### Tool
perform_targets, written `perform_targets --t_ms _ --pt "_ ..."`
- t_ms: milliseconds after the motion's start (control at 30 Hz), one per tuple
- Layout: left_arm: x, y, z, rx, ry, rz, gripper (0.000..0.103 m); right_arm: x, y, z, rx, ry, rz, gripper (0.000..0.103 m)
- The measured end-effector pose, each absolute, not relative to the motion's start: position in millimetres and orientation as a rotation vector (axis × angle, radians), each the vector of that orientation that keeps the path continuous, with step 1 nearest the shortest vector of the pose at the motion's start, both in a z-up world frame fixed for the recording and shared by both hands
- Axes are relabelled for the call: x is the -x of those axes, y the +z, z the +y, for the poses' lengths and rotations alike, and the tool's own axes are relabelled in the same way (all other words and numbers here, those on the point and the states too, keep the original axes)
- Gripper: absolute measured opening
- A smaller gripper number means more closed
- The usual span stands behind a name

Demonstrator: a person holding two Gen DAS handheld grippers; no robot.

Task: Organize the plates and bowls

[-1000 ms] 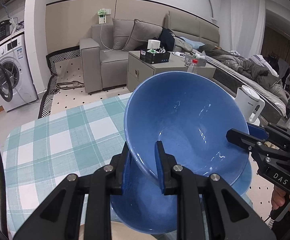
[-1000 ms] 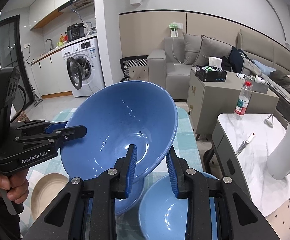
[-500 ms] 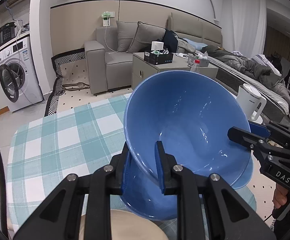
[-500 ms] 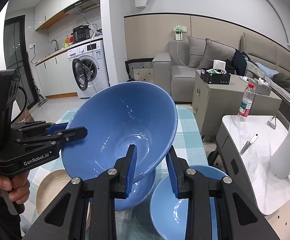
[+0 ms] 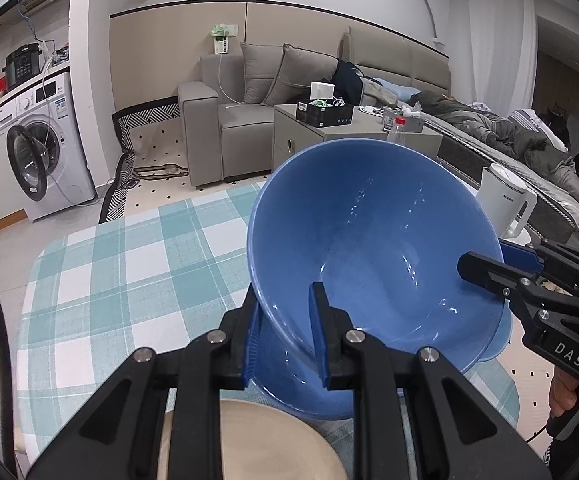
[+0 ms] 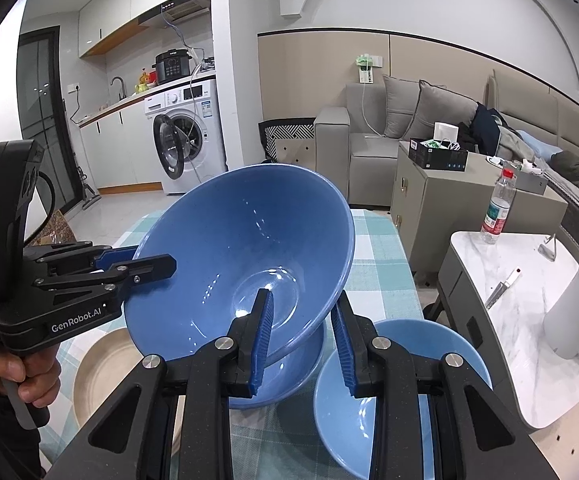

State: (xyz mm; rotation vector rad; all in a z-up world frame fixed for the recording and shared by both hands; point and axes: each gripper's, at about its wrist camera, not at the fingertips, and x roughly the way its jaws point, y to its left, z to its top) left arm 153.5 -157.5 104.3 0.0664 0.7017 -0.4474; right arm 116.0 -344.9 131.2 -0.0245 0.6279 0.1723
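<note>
So roughly midway: both the left gripper [image 5: 285,336] and right gripper [image 6: 303,340] are clamped on the big blue bowl's [image 5: 373,248] rim, tilted above a second blue bowl [image 6: 285,372]; light-blue bowl [image 6: 373,396] and beige plate [image 6: 101,368] wait near the counter's [image 5: 109,264] front edge.

"GenRobot.AI" on left gripper [image 6: 155,265]; "DAS" on right gripper [image 5: 469,266]
</note>
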Motion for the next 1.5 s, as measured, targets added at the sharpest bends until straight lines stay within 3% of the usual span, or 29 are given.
perform_targets --t_ms 1500 --pt "-156 64 -145 -0.063 -0.399 0.765 0.02 -136 86 -336 0.027 0.216 0.71 0.03"
